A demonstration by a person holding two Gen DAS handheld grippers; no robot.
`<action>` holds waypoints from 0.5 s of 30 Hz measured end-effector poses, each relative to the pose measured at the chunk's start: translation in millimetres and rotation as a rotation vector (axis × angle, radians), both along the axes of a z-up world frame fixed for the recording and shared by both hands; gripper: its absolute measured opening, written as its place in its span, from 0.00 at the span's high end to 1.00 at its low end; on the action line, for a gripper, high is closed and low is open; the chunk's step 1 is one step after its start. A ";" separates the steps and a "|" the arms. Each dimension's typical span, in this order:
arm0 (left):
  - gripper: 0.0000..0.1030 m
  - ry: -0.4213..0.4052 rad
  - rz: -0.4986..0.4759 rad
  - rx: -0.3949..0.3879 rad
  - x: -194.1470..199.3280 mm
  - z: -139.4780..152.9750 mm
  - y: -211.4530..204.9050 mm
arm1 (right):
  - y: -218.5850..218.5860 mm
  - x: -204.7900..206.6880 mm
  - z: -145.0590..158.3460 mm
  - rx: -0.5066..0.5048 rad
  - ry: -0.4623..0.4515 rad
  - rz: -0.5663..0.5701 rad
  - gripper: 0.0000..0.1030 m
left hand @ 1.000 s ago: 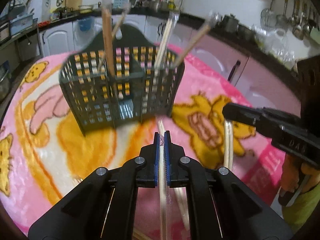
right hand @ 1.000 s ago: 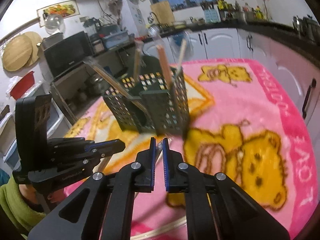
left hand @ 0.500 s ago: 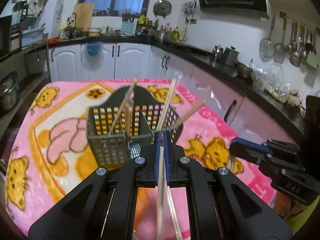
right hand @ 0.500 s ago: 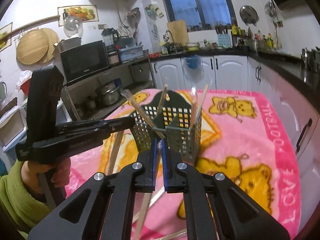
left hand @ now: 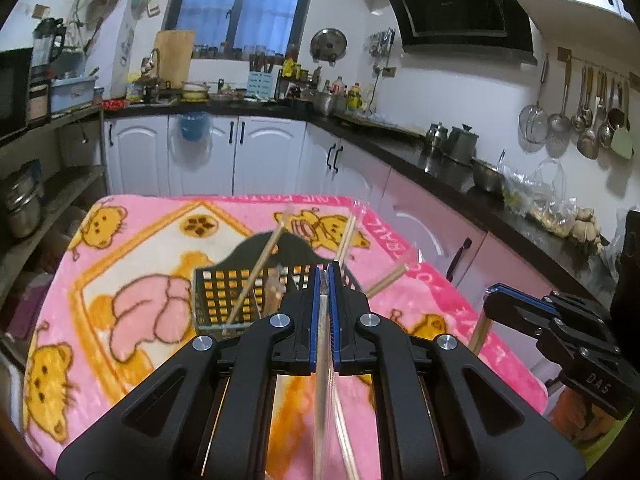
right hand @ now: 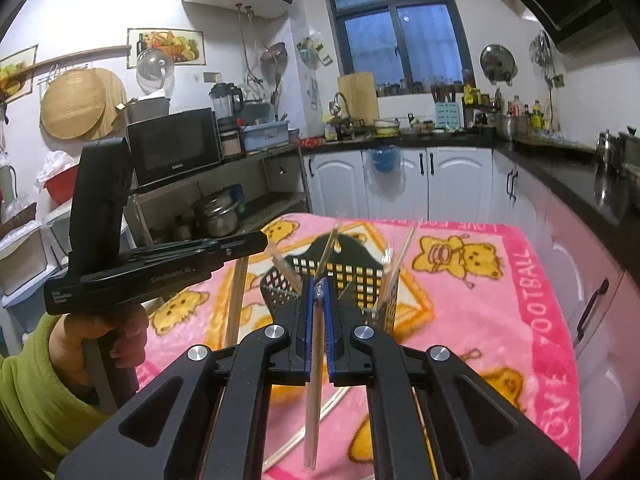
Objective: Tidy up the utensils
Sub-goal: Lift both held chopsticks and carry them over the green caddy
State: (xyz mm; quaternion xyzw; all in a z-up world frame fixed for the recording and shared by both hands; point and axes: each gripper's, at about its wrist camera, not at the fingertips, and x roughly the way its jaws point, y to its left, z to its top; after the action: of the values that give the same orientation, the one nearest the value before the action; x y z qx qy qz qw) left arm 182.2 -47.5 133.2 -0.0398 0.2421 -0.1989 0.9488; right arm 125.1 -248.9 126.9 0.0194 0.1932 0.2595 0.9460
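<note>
Left gripper (left hand: 325, 280): jaws pinched nearly together on a pale chopstick (left hand: 320, 380); the stick hangs down and back from the pads toward the camera, tip low.
Left-held stick, axis: steep, close to upright, in line with the fingers.
Basket (left hand: 224, 296): dark perforated utensil caddy, standing on the pink blanket (left hand: 120, 248); it lies just ahead of and below the left gripper's tips, a little to their left.
Basket contents: several chopsticks already standing in it, leaning outward at mixed angles; one (left hand: 260, 264) slants up over the left compartment, another (left hand: 386, 278) pokes out to the right. Which compartment each sits in cannot be told.
Right gripper (right hand: 318, 292): jaws nearly together on a second chopstick (right hand: 314, 392), also hanging steeply down from the pads.
Basket from the right gripper: directly ahead and below, its tall back panel (right hand: 340, 252) beyond the tips.
Nearer hand: both about equally close; judged, either stick must be carried forward over the rim and lowered tip-first.
Loose stock: more chopsticks (right hand: 320, 412) lie flat on the blanket beneath the right gripper.
</note>
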 end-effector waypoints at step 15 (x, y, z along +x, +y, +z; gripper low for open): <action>0.98 -0.084 0.031 -0.015 4.5 36.8 7.6 | 13.3 6.6 29.5 0.011 -0.080 0.021 0.95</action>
State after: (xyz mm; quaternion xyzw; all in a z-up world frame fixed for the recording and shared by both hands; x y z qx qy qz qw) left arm 186.7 -39.9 170.0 -0.0422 0.1998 -0.1873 0.9608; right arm 131.7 -235.6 156.4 0.0122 0.1541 0.2712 0.9500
